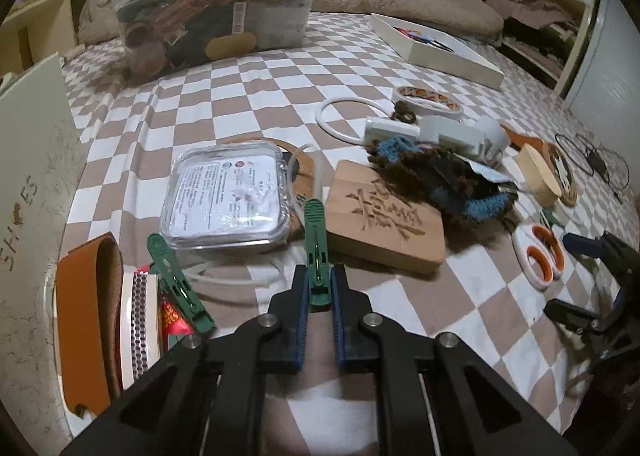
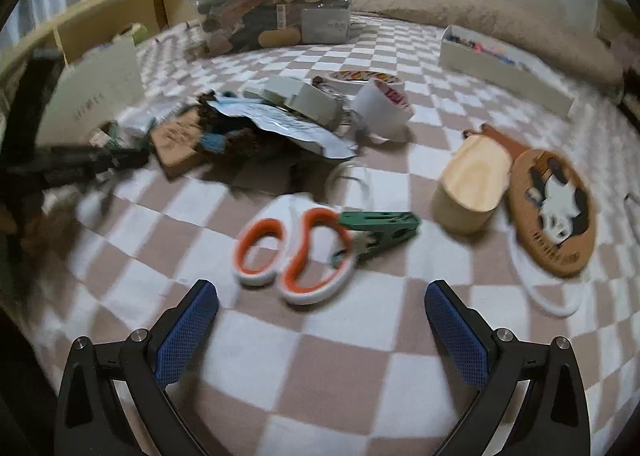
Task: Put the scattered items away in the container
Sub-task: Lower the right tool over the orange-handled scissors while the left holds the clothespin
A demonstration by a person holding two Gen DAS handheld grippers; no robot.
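My left gripper (image 1: 319, 296) is shut on a green clothespin (image 1: 316, 244), held upright just above the checkered bedspread. A second green clothespin (image 1: 180, 284) lies to its left. A full clear plastic container (image 1: 208, 12) stands at the far left of the bed; it also shows in the right wrist view (image 2: 276, 4). My right gripper (image 2: 322, 320) is open and empty, just short of orange-handled scissors (image 2: 296, 252) and a third green clothespin (image 2: 376, 232). The right gripper shows at the left wrist view's right edge (image 1: 600, 288).
A clear lidded box (image 1: 228, 196), carved wooden block (image 1: 388, 224), yarn pile (image 1: 440, 172), white adapter with cable (image 1: 432, 132), tape rolls (image 2: 380, 104), wooden cup (image 2: 472, 188), panda coaster (image 2: 556, 212) and white tray (image 1: 436, 44) lie about. An orange strap (image 1: 84, 328) sits at left.
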